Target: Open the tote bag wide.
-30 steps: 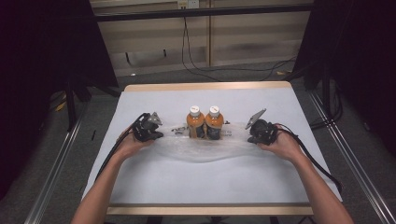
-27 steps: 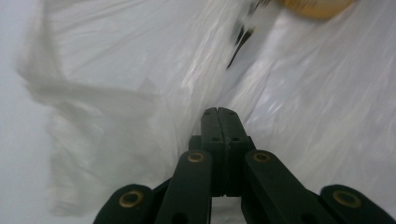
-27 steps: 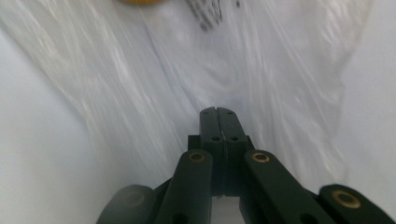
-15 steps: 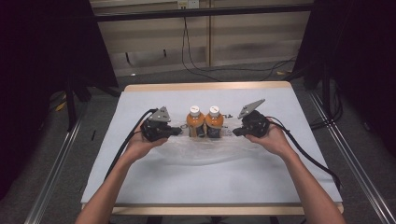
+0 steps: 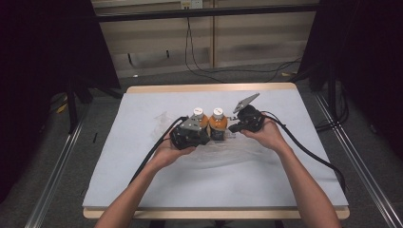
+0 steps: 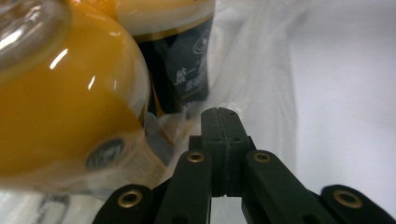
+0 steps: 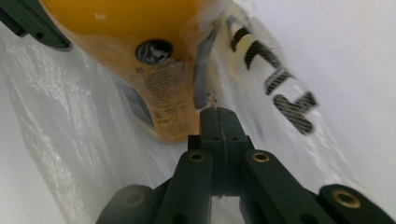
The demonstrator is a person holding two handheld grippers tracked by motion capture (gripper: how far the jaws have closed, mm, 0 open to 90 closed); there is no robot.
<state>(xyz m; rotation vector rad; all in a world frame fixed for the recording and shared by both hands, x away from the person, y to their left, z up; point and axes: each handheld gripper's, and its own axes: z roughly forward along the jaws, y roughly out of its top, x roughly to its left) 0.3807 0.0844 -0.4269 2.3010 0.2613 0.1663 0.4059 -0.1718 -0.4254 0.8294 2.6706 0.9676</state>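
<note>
At the centre of the high view, two bottles [image 5: 209,124] of orange drink stand inside a clear plastic bag [image 5: 223,152] on the table [image 5: 142,190]. Left gripper [image 5: 205,138] and right gripper [image 5: 231,128] flank them, jaws pressed together, each pinching bag film.

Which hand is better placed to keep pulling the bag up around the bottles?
Probably left: the left hand-held gripper sits tight against the bottles, shut on the bag. The right hand-held gripper pinches it too.
</note>
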